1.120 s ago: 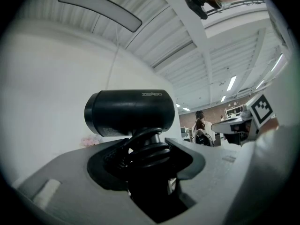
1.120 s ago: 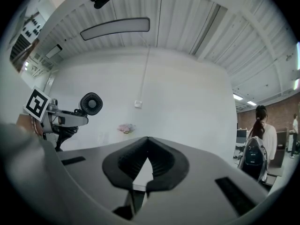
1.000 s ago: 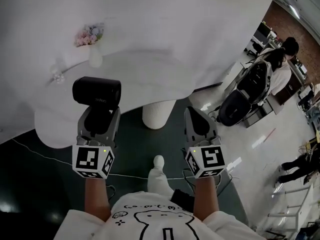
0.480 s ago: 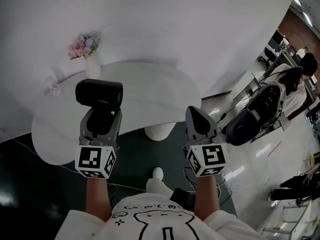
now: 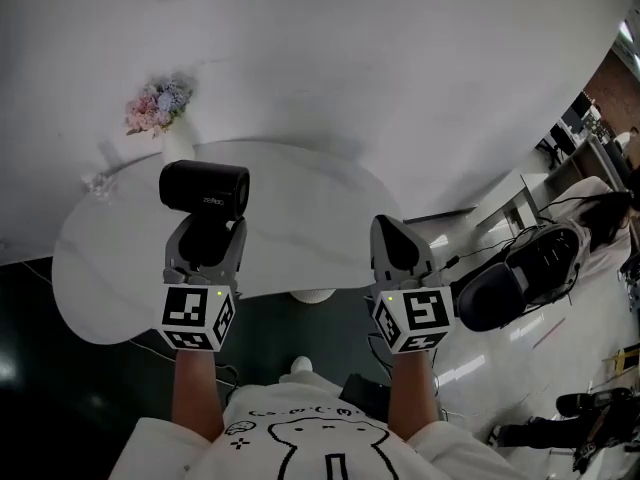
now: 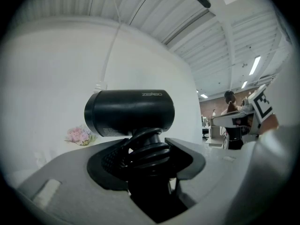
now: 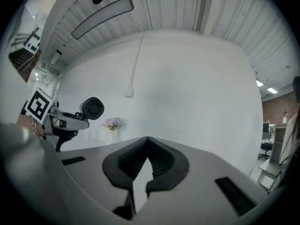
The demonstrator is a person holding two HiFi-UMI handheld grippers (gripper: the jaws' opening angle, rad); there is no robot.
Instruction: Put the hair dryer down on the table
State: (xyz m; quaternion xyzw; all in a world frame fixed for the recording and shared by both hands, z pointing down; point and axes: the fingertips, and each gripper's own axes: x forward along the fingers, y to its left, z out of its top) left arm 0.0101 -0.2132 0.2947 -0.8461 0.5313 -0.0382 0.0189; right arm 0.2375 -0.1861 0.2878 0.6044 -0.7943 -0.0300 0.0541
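Note:
A black hair dryer (image 5: 205,188) stands upright in my left gripper (image 5: 205,230), which is shut on its handle and the cord wound round it. In the left gripper view the dryer's barrel (image 6: 129,112) lies crosswise above the jaws, with the left gripper (image 6: 147,149) clamped on the coiled cord. The dryer hangs over the near part of the round white table (image 5: 300,218). My right gripper (image 5: 397,243) is shut and holds nothing; it sits at the table's near right edge. From the right gripper (image 7: 147,142) I see the dryer (image 7: 93,108) off to the left.
A white vase of pastel flowers (image 5: 160,108) stands at the table's far left by the wall, with a small glass object (image 5: 97,183) beside it. The table's white pedestal (image 5: 312,295) rests on dark floor. A black office chair (image 5: 520,273) stands to the right.
Both grippers have moved forward toward the table. The hair dryer, earlier near the table's front edge, now hangs over the tabletop. Both grips look unchanged.

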